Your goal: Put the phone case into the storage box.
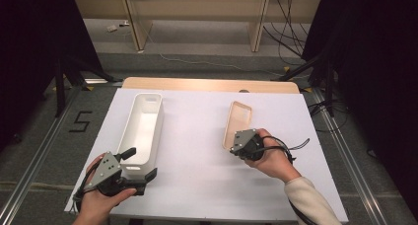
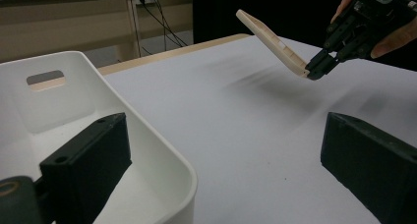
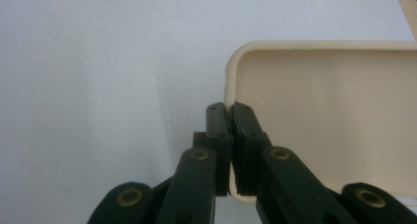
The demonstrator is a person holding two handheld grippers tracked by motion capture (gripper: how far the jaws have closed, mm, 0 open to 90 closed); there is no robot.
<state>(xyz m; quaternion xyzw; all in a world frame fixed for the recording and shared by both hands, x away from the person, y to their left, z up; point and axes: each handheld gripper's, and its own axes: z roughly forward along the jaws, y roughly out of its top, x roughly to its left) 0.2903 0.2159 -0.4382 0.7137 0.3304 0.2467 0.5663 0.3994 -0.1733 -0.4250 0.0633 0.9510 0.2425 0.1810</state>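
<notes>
Beige lid [image 3: 334,121] cut off at the right gripper view's right edge — white bin [image 2: 74,135] cropped left.

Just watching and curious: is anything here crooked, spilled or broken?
Only the beige lid sits askew: the right hand-held gripper pinches its rim, so it hangs tilted above the table. The white bin stands upright, uncovered, between the left hand-held gripper's open jaws.

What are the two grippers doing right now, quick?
Left gripper: open, its jaws astride the near end wall of the white bin.
Right gripper: shut on the rim of the beige lid, tilting it up.
</notes>
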